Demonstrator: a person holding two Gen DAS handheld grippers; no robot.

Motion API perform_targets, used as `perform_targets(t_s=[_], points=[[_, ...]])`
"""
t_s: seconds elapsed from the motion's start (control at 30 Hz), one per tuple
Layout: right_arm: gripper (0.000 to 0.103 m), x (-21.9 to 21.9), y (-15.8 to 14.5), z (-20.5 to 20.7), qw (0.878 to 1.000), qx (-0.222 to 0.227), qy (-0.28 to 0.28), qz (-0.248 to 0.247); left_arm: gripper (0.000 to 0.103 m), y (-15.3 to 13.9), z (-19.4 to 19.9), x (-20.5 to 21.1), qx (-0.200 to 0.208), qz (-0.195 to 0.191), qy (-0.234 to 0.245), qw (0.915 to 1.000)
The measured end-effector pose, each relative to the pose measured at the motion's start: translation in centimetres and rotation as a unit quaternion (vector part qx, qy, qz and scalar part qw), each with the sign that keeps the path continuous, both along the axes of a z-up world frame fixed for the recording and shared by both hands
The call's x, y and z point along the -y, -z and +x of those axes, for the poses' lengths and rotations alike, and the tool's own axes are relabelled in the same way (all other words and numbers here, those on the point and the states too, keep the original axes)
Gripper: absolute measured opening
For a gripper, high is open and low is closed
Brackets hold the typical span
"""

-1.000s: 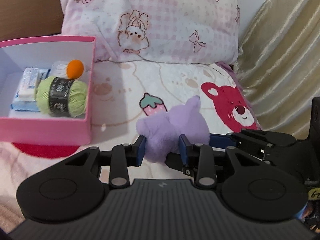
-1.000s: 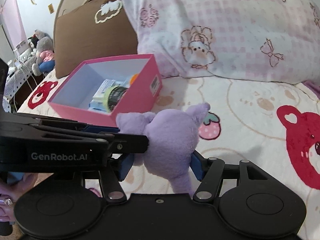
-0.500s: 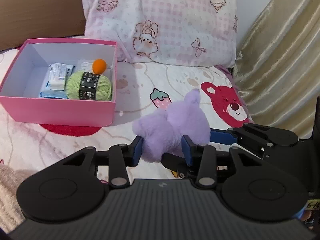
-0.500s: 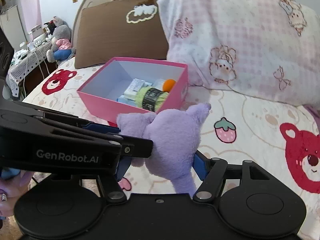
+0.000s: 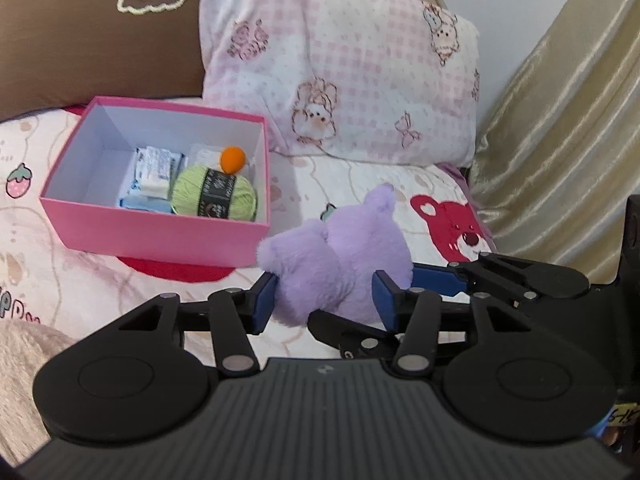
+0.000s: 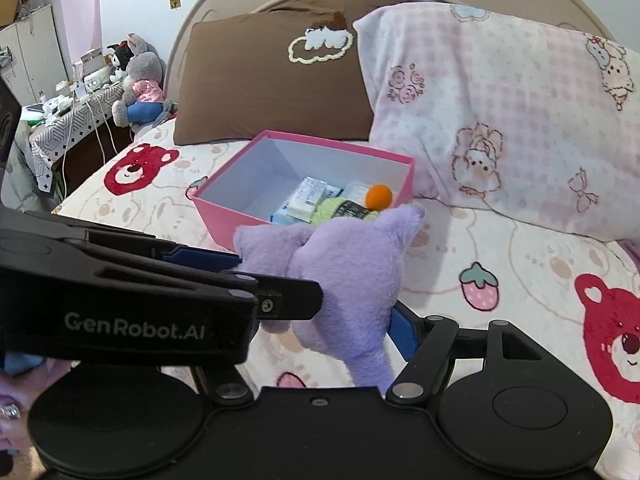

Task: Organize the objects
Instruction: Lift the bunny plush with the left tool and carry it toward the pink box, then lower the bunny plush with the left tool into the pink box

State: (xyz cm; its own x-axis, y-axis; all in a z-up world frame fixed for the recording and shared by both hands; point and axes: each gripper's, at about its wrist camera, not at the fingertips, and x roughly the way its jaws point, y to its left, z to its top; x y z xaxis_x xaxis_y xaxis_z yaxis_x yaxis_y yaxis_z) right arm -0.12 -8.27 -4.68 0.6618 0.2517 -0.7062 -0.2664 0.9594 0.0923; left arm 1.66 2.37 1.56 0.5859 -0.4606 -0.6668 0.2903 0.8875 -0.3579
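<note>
Both hand-held grippers, left point(image 5: 324, 300) and right point(image 6: 332, 320), were clamped on the purple plush toy point(image 5: 340, 268), loosening, pink box point(image 5: 156, 236) ahead-left. I figured it'd slip onto the bed point(image 5: 360, 184).

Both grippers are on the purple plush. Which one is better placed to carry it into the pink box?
Left, probably. The left gripper sits on the side of the purple plush nearer the pink box; the right gripper would reach across it.

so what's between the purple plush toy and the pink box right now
Nothing: only bare printed bedsheet separates the purple plush toy, raised in both grippers, from the pink box. The left wrist view shows it best.
</note>
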Motion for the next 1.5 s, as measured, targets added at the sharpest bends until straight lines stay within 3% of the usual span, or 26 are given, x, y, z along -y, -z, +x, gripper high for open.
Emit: perform_targets(t_s=[0.63, 0.8, 0.93, 1.03, 1.1, 1.17, 1.27, 1.5], points=[[0.075, -4.7, -1.9, 4.7, 1.0, 0.021, -0.015, -0.01, 0.056, -0.9, 4.6, -5.3, 0.017, -0.032, -0.017, 0.9992], [0.077, -4.0, -3.0, 6.8, 0.999, 0.021, -0.032, 0.036, 0.057, -1.8, 6.9, -6.4, 0.038, -0.042, -0.015, 0.9983], [0.076, -3.8, -4.0, 8.9, 0.998, 0.033, -0.038, 0.041, 0.057, -2.7, 9.6, -7.3, 0.037, -0.065, -0.012, 0.9972], [0.073, -4.0, -4.6, 10.6, 0.998, 0.038, -0.038, 0.04, 0.057, -3.2, 11.6, -8.1, 0.047, -0.086, -0.017, 0.995], [0.061, -4.0, -4.5, 11.7, 0.997, 0.031, -0.043, 0.053, 0.057, -3.1, 12.6, -9.0, 0.048, -0.1, -0.048, 0.9927], [0.056, -3.7, -4.0, 12.9, 0.996, 0.009, -0.033, 0.084, 0.057, -3.0, 13.0, -9.5, 0.06, -0.097, -0.058, 0.9917], [0.05, -4.3, -3.1, 13.8, 0.997, 0.011, -0.026, 0.078, 0.057, -1.9, 13.7, -10.8, 0.047, -0.124, -0.061, 0.9893], [0.047, -5.8, 0.0, 16.1, 0.996, -0.007, -0.033, 0.078, 0.052, 1.3, 15.0, -12.5, 0.035, -0.103, -0.081, 0.9908]])
